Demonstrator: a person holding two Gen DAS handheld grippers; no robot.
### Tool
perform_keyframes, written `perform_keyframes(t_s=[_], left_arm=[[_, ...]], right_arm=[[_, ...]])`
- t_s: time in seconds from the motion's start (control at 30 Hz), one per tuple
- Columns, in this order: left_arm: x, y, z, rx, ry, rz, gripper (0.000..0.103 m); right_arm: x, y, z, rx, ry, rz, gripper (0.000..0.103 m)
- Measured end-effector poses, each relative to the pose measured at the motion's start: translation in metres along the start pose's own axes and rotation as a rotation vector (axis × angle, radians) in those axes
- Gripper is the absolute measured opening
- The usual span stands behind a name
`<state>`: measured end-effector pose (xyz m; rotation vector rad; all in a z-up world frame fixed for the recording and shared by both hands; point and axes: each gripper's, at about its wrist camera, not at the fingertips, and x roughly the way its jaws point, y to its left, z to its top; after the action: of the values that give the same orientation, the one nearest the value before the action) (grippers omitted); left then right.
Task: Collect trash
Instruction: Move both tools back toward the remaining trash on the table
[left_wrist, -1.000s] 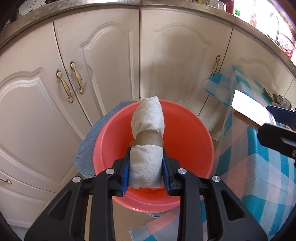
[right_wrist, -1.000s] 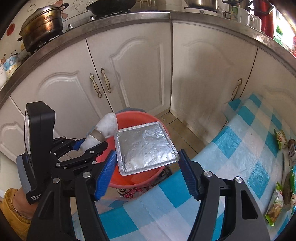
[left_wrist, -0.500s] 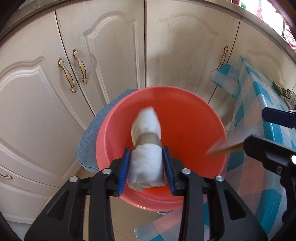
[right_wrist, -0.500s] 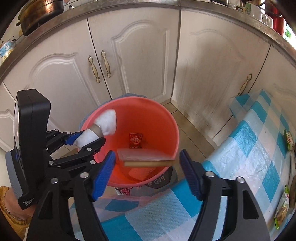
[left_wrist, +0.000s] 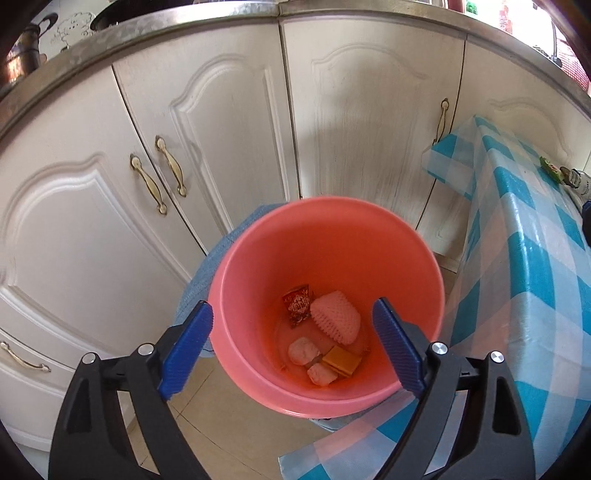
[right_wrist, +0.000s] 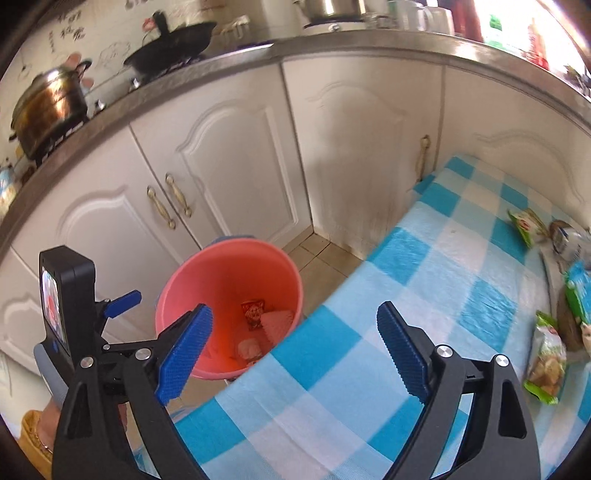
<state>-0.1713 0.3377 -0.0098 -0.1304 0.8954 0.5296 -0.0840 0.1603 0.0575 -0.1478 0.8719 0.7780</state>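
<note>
Left gripper (left_wrist: 291, 347) hangs over the red bucket (left_wrist: 258, 266), jaws spread wide and opening, nothing between the pads. The bucket stands on the floor in front of white cabinet doors (left_wrist: 207, 122). Trash on the bucket bottom, left wrist view: a red wrapper (left_wrist: 297, 303) at 11 o'clock, a pink foam net (left_wrist: 335, 316) at 1 o'clock beside it, a towel-wrapped roll (left_wrist: 309, 359) at 6 o'clock, and a tan flat piece (left_wrist: 341, 360) at 5 o'clock, touching the roll. Right gripper (right_wrist: 293, 352) sits above the near edge of the blue checked cloth (right_wrist: 436, 280) on the counter, jaws spread and opening, empty. In the right wrist view, green snack packets (right_wrist: 545, 363) lie at 3 o'clock on the cloth, well apart from the bucket.
</note>
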Motion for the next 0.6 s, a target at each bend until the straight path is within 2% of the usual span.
perform_keyframes(t_s=[0.2, 0.6], left_arm=[[-0.021, -0.013, 0.009, 0.024, -0.039, -0.001, 0.091], [-0.059, -0.054, 0.020, 0.095, -0.094, -0.032, 0.092]], right_arm=[[-0.028, -0.034, -0.005, 0.110, -0.043, -0.007, 0.090], [-0.078, -0.083, -0.036, 0.223, -0.156, -0.031, 0.092]])
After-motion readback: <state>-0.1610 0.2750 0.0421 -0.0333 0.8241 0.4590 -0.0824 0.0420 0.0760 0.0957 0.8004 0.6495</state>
